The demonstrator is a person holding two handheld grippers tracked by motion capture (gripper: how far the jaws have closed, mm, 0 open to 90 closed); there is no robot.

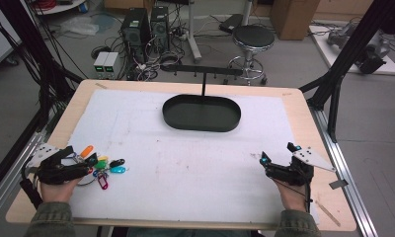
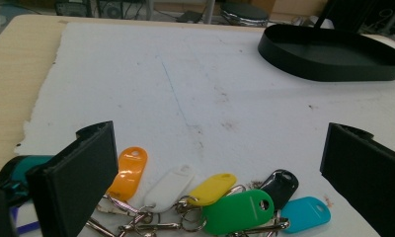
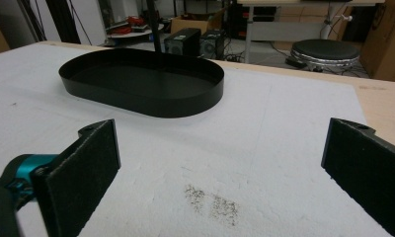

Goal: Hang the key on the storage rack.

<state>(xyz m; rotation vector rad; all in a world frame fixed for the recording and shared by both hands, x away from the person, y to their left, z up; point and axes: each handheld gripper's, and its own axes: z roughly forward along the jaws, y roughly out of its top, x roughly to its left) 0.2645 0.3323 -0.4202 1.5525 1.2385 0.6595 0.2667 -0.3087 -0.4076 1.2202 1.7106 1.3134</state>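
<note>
The left gripper point(image 2: 217, 163) holds its two black jaws spread wide, with nothing between the pads, and hovers low over a bunch of coloured plastic key tags on metal rings point(image 2: 210, 202) at the near left corner of the table. From its own view the tags fan out just ahead of the jaws: an orange tag point(image 2: 129, 170), a white tag point(image 2: 170, 186), a yellow tag point(image 2: 213, 187), a green tag point(image 2: 237, 212), a black tag point(image 2: 280, 183) and a light blue tag point(image 2: 305, 213), all lying flat on the white foam mat point(image 2: 210, 84). In the high view a pink tag point(image 1: 103, 182) lies at the near edge of the bunch.

The tags look light, stiff and smooth, so a flat pad could slip off a face; the rings and clips are thin and loose and will likely dangle and swing. Pinching one tag across its flat body, near the hole end, seems the surest hold.

The right gripper point(image 1: 279, 158) also has its jaws wide apart and empty, resting near the right edge of the mat. Farther out stands an empty black oval metal tray point(image 1: 201, 113), well apart from both grippers.
</note>
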